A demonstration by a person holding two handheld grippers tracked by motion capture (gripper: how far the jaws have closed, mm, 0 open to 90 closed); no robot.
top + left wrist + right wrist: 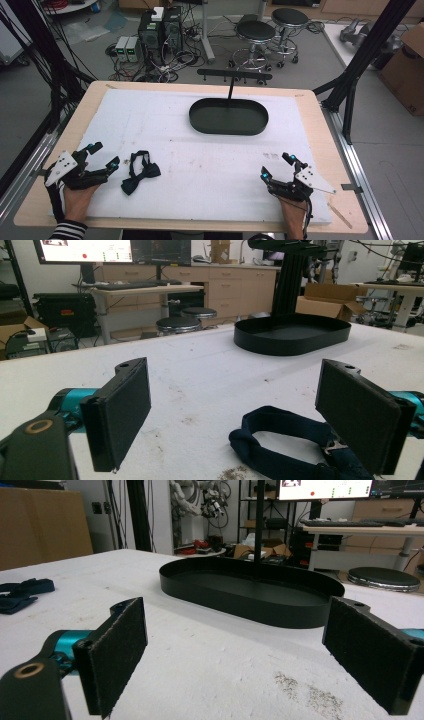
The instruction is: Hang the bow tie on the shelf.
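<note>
A dark navy bow tie point(140, 173) with its strap looped lies on the white mat point(200, 155) at the front left. My left gripper point(103, 155) rests just left of it, open, with nothing between its jaws; in the left gripper view point(235, 412) the bow tie's strap point(285, 440) lies ahead, low and to the right. My right gripper point(276, 166) sits open at the front right, nothing between its jaws point(235, 655). A black oval tray point(228, 116) with an upright hanger stand point(234, 76) stands at the back centre, empty. The tray point(292, 333) appears far off from the left gripper and closer point(252, 591) from the right.
The mat lies on a wooden tabletop point(40, 195) that shows around its edges. Black frame posts point(350, 85) stand at the right side. Stools point(256, 35) and computer boxes point(160, 30) are on the floor beyond the far edge.
</note>
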